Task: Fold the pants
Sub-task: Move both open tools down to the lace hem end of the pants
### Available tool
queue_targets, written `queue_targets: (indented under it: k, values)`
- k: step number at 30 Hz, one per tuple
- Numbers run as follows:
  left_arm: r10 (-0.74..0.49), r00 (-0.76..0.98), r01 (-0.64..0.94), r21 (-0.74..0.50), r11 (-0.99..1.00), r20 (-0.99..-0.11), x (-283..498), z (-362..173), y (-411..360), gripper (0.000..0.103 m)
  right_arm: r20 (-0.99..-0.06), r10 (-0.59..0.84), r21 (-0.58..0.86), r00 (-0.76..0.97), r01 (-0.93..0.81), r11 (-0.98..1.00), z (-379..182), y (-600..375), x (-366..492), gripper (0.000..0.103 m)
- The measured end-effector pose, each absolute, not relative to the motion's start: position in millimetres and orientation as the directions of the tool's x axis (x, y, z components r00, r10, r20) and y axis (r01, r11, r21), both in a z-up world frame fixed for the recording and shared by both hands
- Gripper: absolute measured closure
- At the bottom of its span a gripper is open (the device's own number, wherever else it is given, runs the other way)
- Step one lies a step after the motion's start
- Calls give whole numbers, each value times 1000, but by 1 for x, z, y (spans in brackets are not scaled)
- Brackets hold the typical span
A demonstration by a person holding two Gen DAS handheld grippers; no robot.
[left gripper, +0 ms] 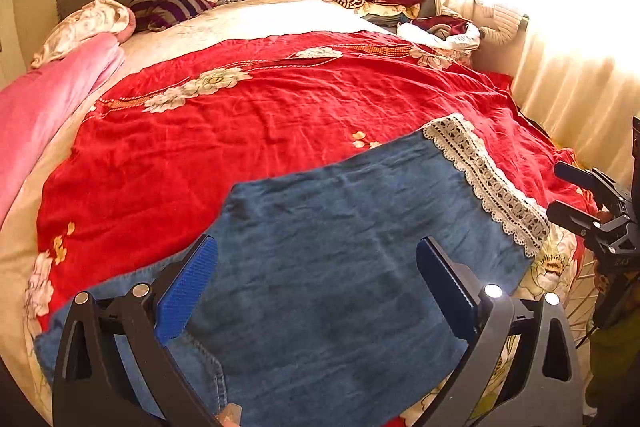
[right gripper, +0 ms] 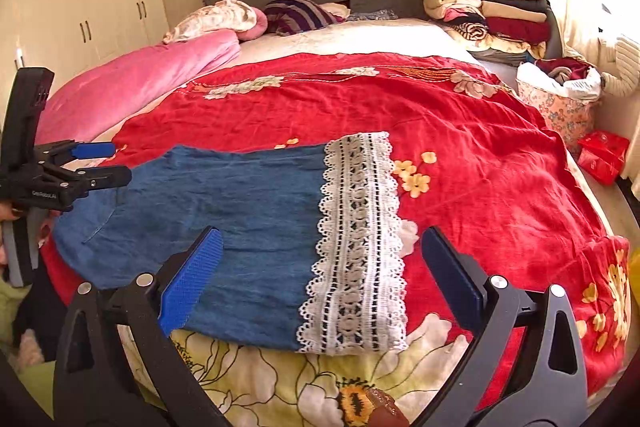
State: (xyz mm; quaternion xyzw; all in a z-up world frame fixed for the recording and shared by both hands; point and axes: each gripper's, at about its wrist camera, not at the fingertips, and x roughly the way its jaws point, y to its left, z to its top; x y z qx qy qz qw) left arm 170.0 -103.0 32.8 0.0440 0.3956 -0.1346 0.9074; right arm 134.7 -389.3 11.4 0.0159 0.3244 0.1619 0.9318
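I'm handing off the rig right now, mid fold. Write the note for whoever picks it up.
Left gripper: open, holding nothing, hovering over the waist end of the denim pants.
Right gripper: open, holding nothing, over the lace-trimmed hem.
Pants lie flat on the red floral bedspread near the bed's front edge, apparently already folded leg over leg; only one leg's width shows.
Left: fold hem toward waist, probably by gripping the lace end, then smooth.

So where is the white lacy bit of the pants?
The lace hem is at the pants' right end, lying flat on the red bedspread, nearest the right gripper.
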Motion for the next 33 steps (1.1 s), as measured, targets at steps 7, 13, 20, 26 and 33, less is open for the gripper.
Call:
queue_targets:
  k: [7, 13, 20, 26, 33]
  values:
    - [-227, 642, 303, -30, 953, -732, 187, 38, -118, 4, -597, 294, 148, 747, -257, 955, 10, -404, 135, 9]
    - [-239, 633, 311, -40, 950, -737, 204, 41, -127, 4, -598, 286, 152, 749, -244, 958, 7, -412, 134, 9]
    - [-248, 622, 345, -24, 938, -742, 227, 40, -148, 4, -614, 277, 164, 739, -224, 961, 1, -421, 137, 9]
    - [-288, 583, 403, -38, 915, -759, 257, 30, -176, 4, -647, 282, 176, 709, -222, 959, -11, -421, 142, 9]
    - [-304, 509, 433, -65, 899, -806, 296, -3, -198, 4, -687, 311, 228, 657, -212, 950, -31, -421, 150, 9]
